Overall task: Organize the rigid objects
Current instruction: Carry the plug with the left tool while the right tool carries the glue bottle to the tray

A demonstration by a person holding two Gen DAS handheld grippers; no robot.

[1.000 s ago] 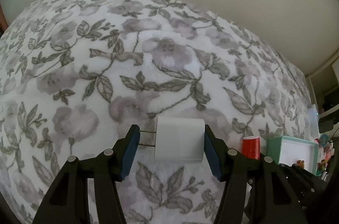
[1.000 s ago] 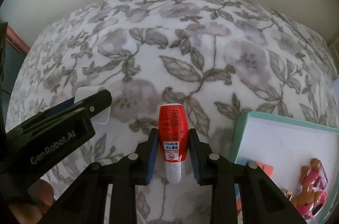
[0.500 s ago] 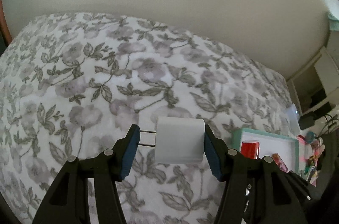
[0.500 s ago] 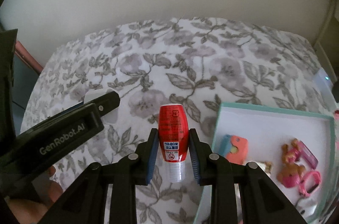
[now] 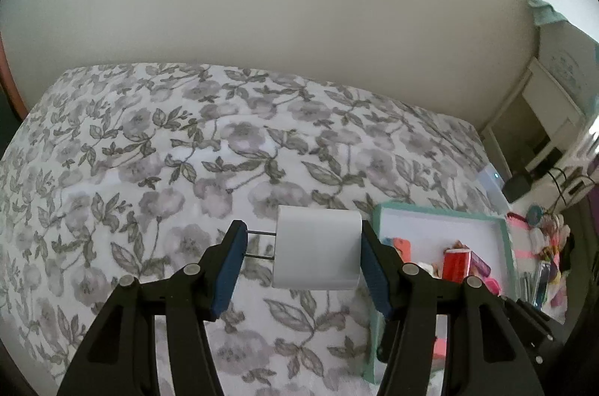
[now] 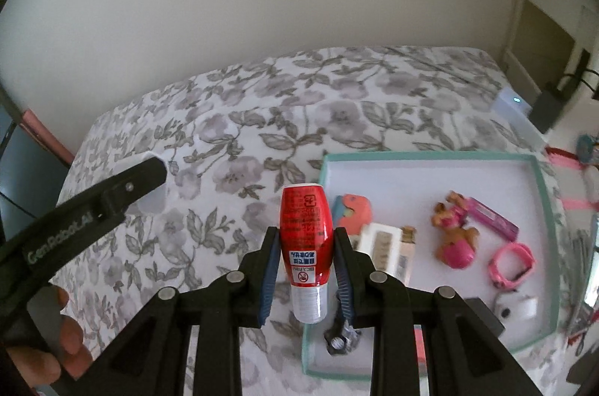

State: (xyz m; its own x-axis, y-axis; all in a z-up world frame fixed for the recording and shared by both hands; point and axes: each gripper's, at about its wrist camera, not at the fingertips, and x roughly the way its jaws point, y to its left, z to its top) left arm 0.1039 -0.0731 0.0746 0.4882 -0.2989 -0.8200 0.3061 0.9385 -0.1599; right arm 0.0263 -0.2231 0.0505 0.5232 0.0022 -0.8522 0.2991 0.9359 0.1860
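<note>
The right gripper (image 6: 306, 268) clamps the red bottle (image 6: 307, 238), the left gripper (image 5: 304, 251) clamps the charger (image 5: 318, 251); lower both gently into the tray (image 6: 544, 193) ahead, then open.

This is a bedroom in a home. A bed covered by a white blanket printed with grey flowers and leaves (image 5: 224, 152) fills most of both views, its far edge running along a plain cream wall (image 5: 299, 2). Near the bed's right edge lies a shallow mint-green tray with a white floor (image 6: 539, 178), holding children's things: a small pink toy puppy figure (image 6: 455, 238) and a pink plastic bracelet (image 6: 511, 263). Past the bed's far right corner stands white shelving (image 5: 550, 118) with a dark box and cables beside it.
</note>
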